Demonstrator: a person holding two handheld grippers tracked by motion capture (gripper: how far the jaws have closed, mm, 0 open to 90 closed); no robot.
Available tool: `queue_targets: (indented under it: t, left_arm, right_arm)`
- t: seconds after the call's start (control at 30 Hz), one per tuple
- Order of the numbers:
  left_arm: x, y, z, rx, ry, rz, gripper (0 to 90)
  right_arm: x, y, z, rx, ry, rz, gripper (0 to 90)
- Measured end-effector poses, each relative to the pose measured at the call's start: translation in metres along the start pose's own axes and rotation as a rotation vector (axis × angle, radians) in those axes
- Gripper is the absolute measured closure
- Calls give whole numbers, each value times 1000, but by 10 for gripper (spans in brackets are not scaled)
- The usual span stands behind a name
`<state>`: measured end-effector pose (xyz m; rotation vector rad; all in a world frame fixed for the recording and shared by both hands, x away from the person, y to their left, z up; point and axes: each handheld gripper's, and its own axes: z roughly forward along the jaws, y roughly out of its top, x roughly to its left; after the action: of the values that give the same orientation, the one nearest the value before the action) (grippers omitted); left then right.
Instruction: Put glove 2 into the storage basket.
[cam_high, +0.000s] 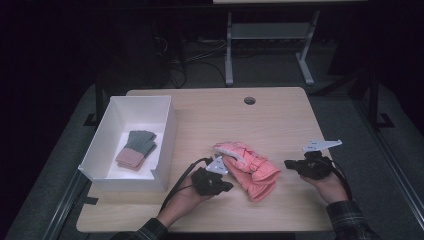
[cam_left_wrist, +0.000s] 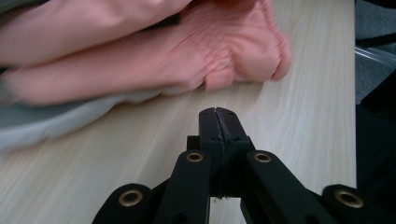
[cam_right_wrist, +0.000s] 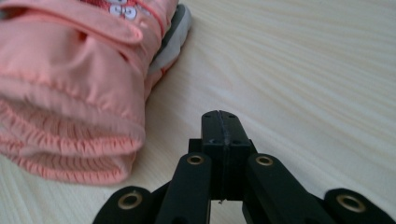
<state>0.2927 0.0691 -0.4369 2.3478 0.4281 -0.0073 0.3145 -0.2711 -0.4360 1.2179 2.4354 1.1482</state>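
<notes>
A pink padded glove pair (cam_high: 248, 169) lies on the wooden table (cam_high: 280, 120), between my two grippers. In the left gripper view the pink gloves (cam_left_wrist: 154, 51) lie just beyond my left gripper (cam_left_wrist: 216, 112), whose jaws are pressed together on nothing. The left gripper (cam_high: 225, 186) sits close to the gloves' left side. My right gripper (cam_high: 289, 163) rests a short way to their right, apart from them. In the right gripper view that gripper (cam_right_wrist: 218, 114) is shut and empty, with the gloves' elastic cuffs (cam_right_wrist: 70, 140) to its left.
A white open box (cam_high: 165, 145) stands at the table's left, holding a grey-green and pink knit glove pair (cam_high: 136, 149). A round cable hole (cam_high: 249, 100) sits near the far edge. A desk frame (cam_high: 270, 45) stands on the floor beyond.
</notes>
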Motion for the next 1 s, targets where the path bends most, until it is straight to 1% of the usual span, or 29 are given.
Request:
queue_targets:
  t: [0.07, 0.13, 0.17, 0.2, 0.23, 0.27, 0.33, 0.37, 0.43, 0.47, 0.5, 0.53, 0.57, 0.6, 0.63, 0.7, 0.73, 0.77, 0.83, 0.87, 0.9, 0.97, 1.0]
  left_arm:
    - [-5, 5, 9, 1, -16, 5, 898]
    - [-9, 9, 17, 14, -28, 20, 898]
    - [-11, 10, 20, 18, -30, 24, 898]
    - [-14, 10, 24, 31, -33, 37, 897]
    - [-15, 11, 25, 41, -34, 51, 897]
    - [-17, 10, 27, 35, -34, 45, 897]
    - [-18, 10, 29, 36, -28, 39, 897]
    - [-18, 10, 29, 35, -27, 36, 897]
    - [-16, 11, 30, 46, -26, 50, 897]
    - [-16, 11, 30, 43, -25, 47, 898]
    - [-16, 11, 31, 42, -25, 44, 898]
    - [-16, 11, 32, 32, -25, 38, 897]
    - [-16, 12, 32, 37, -25, 41, 898]
    - [-16, 12, 33, 38, -25, 42, 898]
    - [-16, 12, 33, 39, -26, 45, 898]
    - [-17, 12, 33, 42, -25, 47, 898]
    - [-17, 12, 33, 48, -24, 53, 898]
    - [-17, 12, 34, 39, -25, 44, 898]
    - [-17, 12, 34, 39, -25, 44, 898]
    - [-17, 12, 34, 40, -25, 43, 898]
    - [-17, 12, 34, 39, -25, 43, 898]
    - [-17, 12, 34, 36, -25, 41, 898]
    - [-17, 12, 34, 34, -25, 40, 898]
  right_arm:
    - [0, -2, 1, 5, 4, 4, 900]
    - [-1, -2, 4, 11, 8, 4, 900]
    - [-1, -2, 7, 22, 14, 9, 900]
    - [0, -3, 9, 33, 17, 11, 900]
    - [1, -3, 13, 42, 26, 3, 900]
    - [3, -3, 15, 49, 36, -8, 900]
    - [7, -3, 17, 59, 51, -6, 900]
    - [9, -2, 17, 60, 63, -17, 900]
    - [13, 0, 16, 60, 76, -24, 900]
    - [16, 1, 15, 61, 79, -21, 900]
    - [17, 1, 15, 59, 83, -36, 900]
    - [19, 2, 14, 60, 87, -32, 900]
    - [21, 3, 13, 61, 90, -35, 900]
    - [21, 3, 13, 57, 91, -53, 900]
    - [23, 4, 13, 65, 90, -43, 900]
    - [25, 4, 13, 67, 94, -49, 900]
    - [25, 5, 14, 61, 93, -61, 900]
    - [28, 6, 13, 68, 100, -51, 900]
    - [30, 6, 13, 65, 101, -66, 900]
    - [31, 7, 13, 68, 105, -59, 900]
    - [32, 8, 12, 69, 108, -64, 900]
    - [34, 8, 13, 67, 112, -84, 900]
    - [36, 9, 13, 71, 116, -75, 900]
